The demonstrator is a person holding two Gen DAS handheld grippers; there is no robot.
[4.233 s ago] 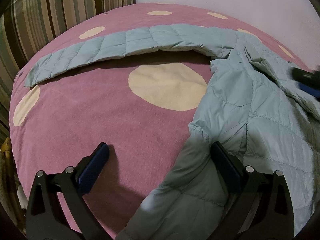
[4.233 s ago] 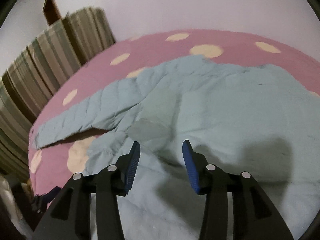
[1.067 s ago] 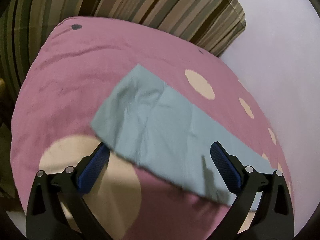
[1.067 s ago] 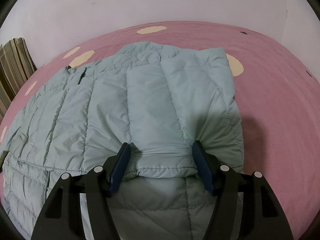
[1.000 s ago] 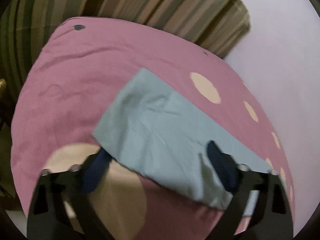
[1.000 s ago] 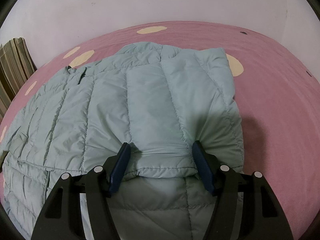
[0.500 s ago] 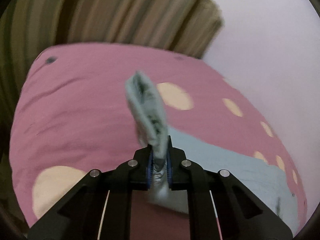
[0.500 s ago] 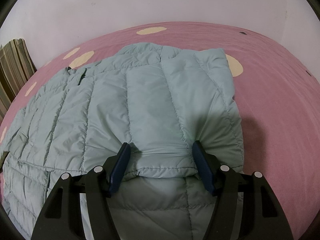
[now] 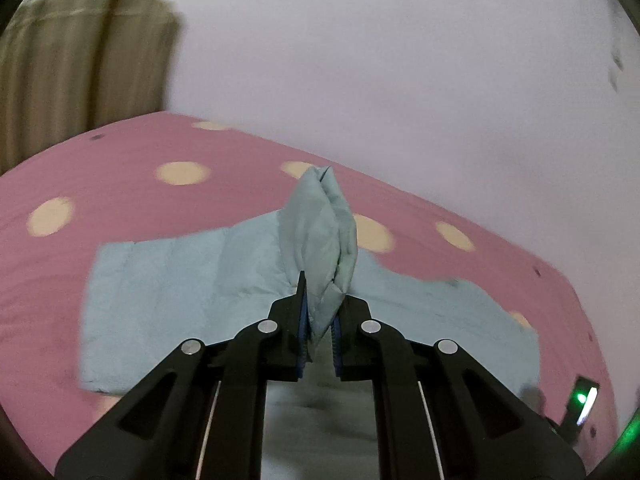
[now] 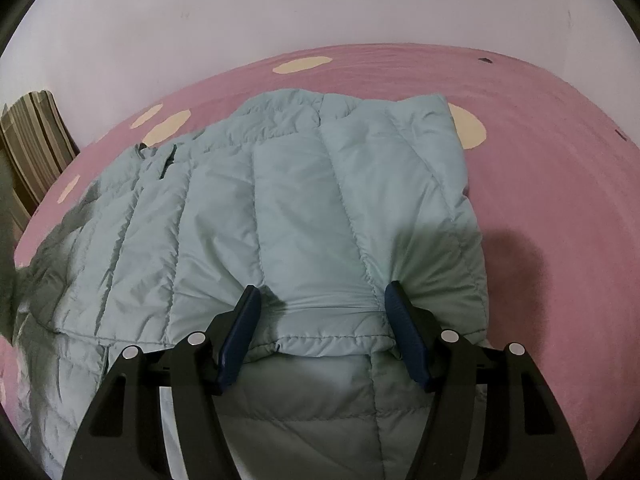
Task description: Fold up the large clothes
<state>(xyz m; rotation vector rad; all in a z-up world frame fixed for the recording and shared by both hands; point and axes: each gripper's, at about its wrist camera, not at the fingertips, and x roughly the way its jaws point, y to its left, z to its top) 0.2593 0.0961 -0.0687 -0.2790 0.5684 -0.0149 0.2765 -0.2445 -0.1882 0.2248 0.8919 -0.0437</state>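
The left gripper (image 9: 320,316) has just clamped shut on the sleeve end (image 9: 320,236) of the pale blue puffer jacket (image 10: 304,208), which stands up between its pads toward twelve o'clock. The right gripper (image 10: 322,324) sits with fingers fairly wide, pressed down on a folded jacket edge bunched between them. The jacket lies spread on the pink spotted bedspread (image 10: 552,184). Striped curtains (image 9: 80,64) hang at ten o'clock.

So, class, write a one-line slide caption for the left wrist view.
Left gripper pinches the pale blue jacket's sleeve end above the pink dotted bedspread.
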